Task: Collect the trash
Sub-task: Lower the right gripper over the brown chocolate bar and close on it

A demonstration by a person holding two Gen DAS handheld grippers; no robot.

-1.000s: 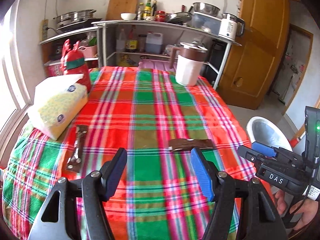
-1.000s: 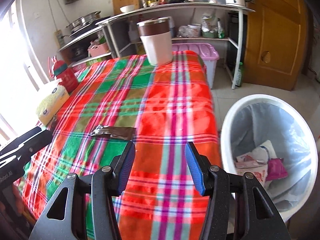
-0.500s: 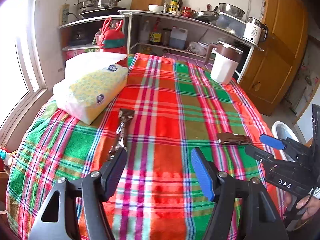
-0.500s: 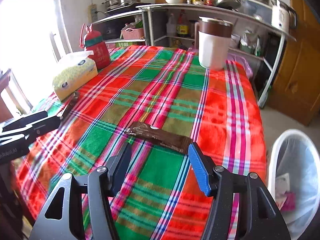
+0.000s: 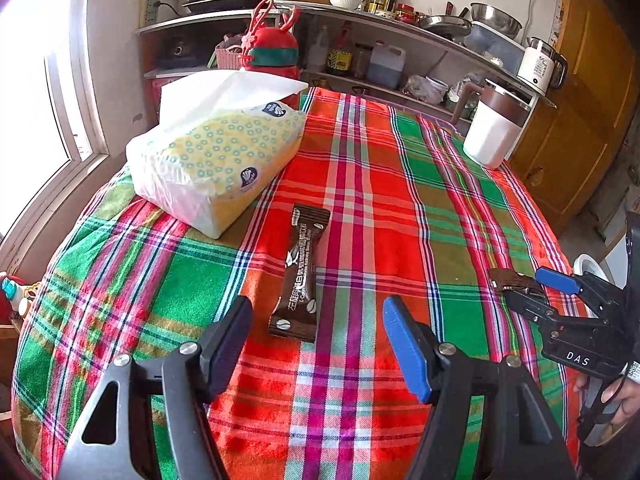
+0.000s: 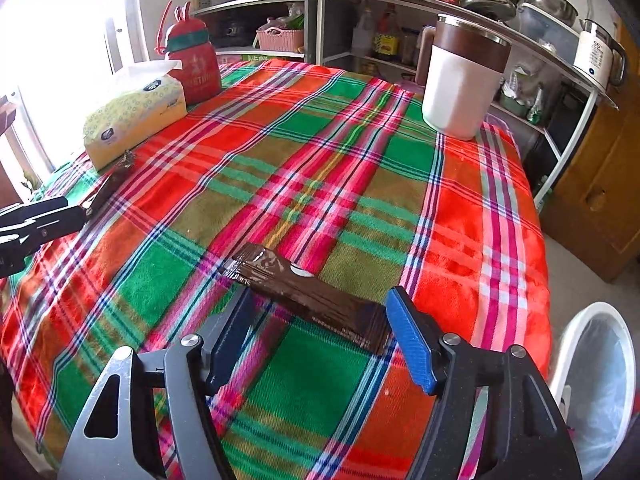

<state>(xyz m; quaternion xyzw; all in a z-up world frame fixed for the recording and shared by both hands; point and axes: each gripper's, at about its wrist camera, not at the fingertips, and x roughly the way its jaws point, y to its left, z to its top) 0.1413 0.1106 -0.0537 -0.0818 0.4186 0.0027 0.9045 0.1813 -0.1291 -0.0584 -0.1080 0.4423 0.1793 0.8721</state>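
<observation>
Brown wrappers on plaid cloth: one point(image 6: 308, 296) slanting between right gripper point(image 6: 318, 334)'s opening, empty jaws at lower centre, another point(image 5: 303, 276) lengthwise just beyond left gripper point(image 5: 316, 342)'s half-spread, empty jaws.

Bare plaid tablecloth point(image 5: 360, 200) lies ahead of the left gripper point(image 5: 316, 320) jaws — only a brown wrapper point(image 5: 302, 276) sits just in front of them. A tissue pack point(image 5: 216, 160) blocks the far left. Beyond the right gripper point(image 6: 320, 324) jaws the cloth runs clear to a white jug point(image 6: 460, 84); a bin point(image 6: 596, 380) stands off their right side.
</observation>
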